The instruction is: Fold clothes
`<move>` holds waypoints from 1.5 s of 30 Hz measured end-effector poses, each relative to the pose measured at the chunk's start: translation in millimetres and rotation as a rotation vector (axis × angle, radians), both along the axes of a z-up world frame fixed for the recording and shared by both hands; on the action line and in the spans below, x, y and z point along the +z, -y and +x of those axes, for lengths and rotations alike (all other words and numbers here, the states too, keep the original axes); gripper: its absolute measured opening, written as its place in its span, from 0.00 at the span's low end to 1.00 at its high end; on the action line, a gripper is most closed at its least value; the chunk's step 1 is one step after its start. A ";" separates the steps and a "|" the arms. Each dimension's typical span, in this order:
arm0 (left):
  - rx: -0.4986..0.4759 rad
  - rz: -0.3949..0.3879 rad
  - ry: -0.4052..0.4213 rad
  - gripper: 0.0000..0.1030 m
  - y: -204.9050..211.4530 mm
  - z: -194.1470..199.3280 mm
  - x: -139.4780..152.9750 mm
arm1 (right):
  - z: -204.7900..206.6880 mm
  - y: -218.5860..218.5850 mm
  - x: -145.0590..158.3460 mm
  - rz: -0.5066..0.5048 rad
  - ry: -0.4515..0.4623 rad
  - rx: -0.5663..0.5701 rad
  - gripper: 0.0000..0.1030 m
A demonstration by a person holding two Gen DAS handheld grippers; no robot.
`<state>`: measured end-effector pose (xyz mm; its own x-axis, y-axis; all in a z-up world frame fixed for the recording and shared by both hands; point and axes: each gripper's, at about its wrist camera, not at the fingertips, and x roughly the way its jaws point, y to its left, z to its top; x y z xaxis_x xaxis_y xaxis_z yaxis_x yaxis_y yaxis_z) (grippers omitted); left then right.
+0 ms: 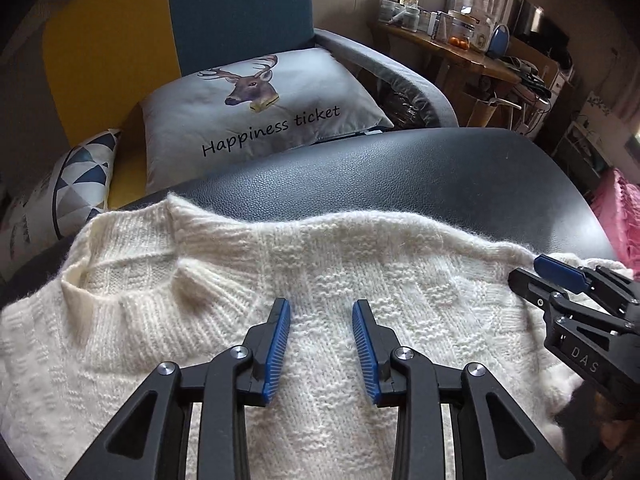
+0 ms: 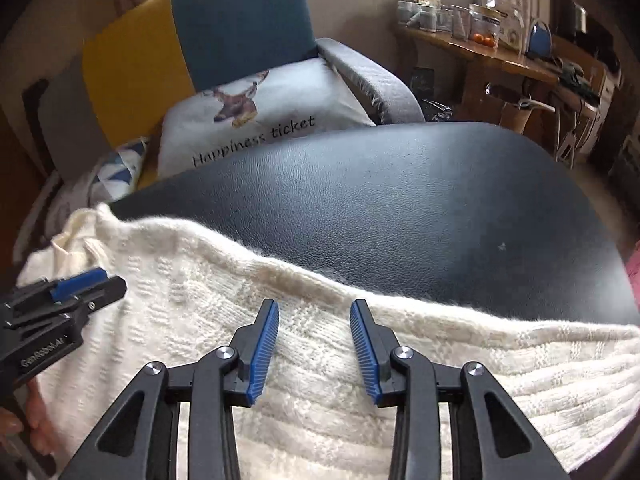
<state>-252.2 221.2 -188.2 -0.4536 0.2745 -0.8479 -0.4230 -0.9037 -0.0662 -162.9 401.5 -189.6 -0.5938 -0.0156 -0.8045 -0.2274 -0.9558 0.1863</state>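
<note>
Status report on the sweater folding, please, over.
Left gripper and right gripper both open, jaws holding nothing, above the sweater. White sweater lies spread on the black table. Nothing in the way.

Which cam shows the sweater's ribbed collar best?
Left wrist view. The ribbed collar of the cream knit sweater lies sharp and unobstructed, left of the left gripper. In the right wrist view the collar is only a bunched patch at the far left edge, just above the other gripper's fingers.
</note>
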 end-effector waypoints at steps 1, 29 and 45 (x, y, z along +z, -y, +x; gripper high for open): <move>0.016 0.017 -0.010 0.33 5.1 4.6 5.3 | 13.7 -10.9 6.8 -0.034 -0.031 -0.022 0.36; -0.032 0.018 -0.076 0.51 60.1 111.7 -10.1 | 252.4 -234.5 -1.4 -0.333 -0.053 -0.585 0.37; -0.060 0.056 -0.061 0.65 60.3 112.9 -10.5 | 224.4 -237.2 -18.3 -0.420 -0.161 -0.681 0.12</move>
